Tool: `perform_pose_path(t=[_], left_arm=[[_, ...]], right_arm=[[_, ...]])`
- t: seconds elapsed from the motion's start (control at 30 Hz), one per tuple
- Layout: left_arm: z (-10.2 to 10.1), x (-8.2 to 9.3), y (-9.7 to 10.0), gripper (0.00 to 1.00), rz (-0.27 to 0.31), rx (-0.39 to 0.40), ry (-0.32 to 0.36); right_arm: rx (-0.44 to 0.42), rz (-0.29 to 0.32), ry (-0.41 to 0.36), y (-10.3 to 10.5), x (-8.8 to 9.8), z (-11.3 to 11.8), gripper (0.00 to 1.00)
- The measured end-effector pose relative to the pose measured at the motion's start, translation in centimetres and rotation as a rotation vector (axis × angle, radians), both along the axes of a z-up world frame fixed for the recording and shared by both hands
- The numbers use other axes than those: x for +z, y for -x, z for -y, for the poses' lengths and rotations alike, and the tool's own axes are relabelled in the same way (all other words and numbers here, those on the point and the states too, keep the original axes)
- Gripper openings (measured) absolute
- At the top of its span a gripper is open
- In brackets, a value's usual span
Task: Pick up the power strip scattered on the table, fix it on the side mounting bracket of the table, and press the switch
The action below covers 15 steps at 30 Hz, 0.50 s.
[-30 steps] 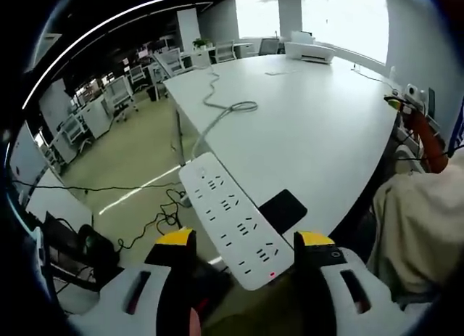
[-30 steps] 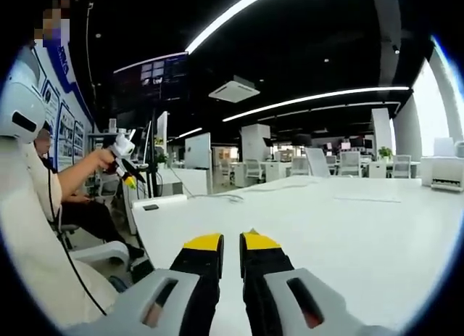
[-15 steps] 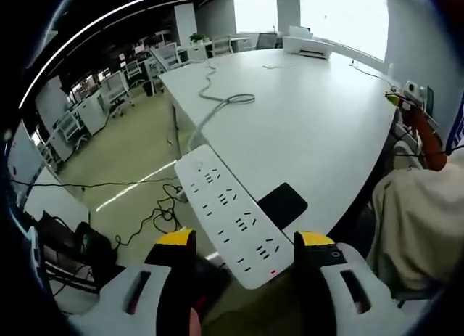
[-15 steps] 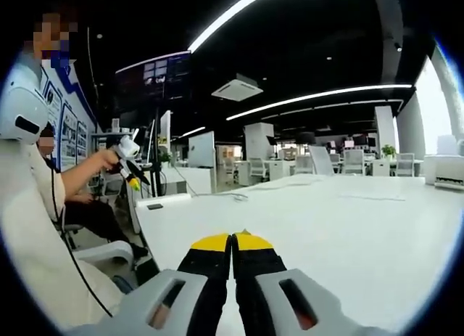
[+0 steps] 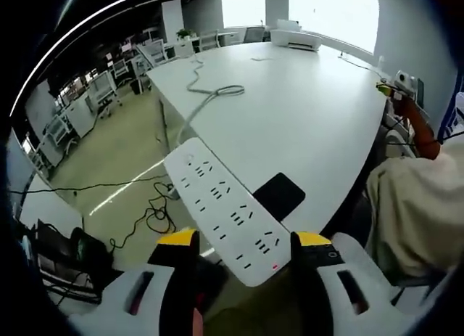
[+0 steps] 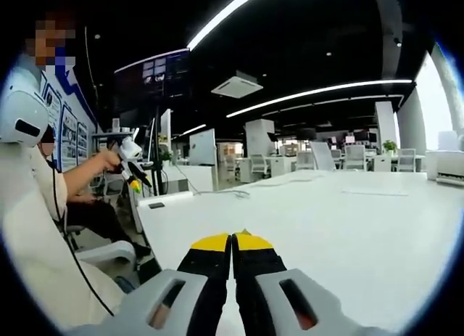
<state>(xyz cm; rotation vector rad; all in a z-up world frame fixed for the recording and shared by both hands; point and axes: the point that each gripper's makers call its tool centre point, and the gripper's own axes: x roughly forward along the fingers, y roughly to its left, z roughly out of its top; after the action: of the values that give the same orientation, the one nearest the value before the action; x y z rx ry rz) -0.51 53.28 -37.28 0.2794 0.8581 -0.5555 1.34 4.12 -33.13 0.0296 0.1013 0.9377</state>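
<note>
A long white power strip (image 5: 225, 209) hangs slanted off the white table's (image 5: 304, 125) near edge, its cord (image 5: 199, 96) running up onto the tabletop in a loop. A small red light (image 5: 274, 265) glows at its near end. That near end sits between the yellow-tipped jaws of my left gripper (image 5: 243, 245), which stand wide apart and open; I cannot tell if the right jaw touches it. A black flat piece (image 5: 279, 194) lies at the table edge beside the strip. My right gripper (image 6: 232, 243) is shut on nothing, low over the tabletop (image 6: 348, 227).
A seated person (image 6: 32, 227) in light clothes is beside the table, one raised hand holding a small device (image 6: 127, 153), also seen as a hand with a device (image 5: 395, 82). Black cables (image 5: 145, 212) lie on the floor below the strip. Office chairs (image 5: 101, 85) stand beyond.
The right gripper's jaws closed from a small gap to touching. The left gripper view shifted slightly; the strip's near end stays between the jaws.
</note>
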Motion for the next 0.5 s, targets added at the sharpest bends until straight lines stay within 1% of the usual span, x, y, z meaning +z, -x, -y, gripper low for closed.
perform_pose_path(t=[0.17, 0.2, 0.23, 0.27, 0.37, 0.4, 0.5], left_arm=[[-0.3, -0.7, 0.0, 0.54, -0.019, -0.002, -0.005], [-0.5, -0.8, -0.1, 0.54, -0.018, -0.008, -0.007], [-0.5, -0.7, -0.3, 0.54, -0.004, -0.03, -0.011], [-0.5, -0.6, -0.4, 0.54, 0.014, -0.046, -0.002], [-0.5, -0.7, -0.6, 0.53, 0.007, -0.052, 0.031], [-0.4, -0.9, -0.6, 0.53, 0.006, -0.058, 0.03], [-0.4, -1.5, -0.6, 0.53, -0.014, -0.071, -0.001]], right_arm=[[0.0, 0.0, -0.003, 0.0, 0.0, 0.0, 0.0], [0.0, -0.001, -0.002, 0.0, 0.0, 0.1, 0.0], [0.0, -0.003, -0.002, 0.0, -0.1, 0.1, 0.0], [-0.001, -0.005, -0.003, -0.1, -0.2, 0.1, 0.0], [-0.002, -0.009, -0.002, -0.1, -0.3, 0.1, 0.0], [-0.002, -0.009, -0.003, -0.1, -0.2, 0.1, 0.0], [-0.003, -0.009, -0.006, -0.1, -0.2, 0.1, 0.0]])
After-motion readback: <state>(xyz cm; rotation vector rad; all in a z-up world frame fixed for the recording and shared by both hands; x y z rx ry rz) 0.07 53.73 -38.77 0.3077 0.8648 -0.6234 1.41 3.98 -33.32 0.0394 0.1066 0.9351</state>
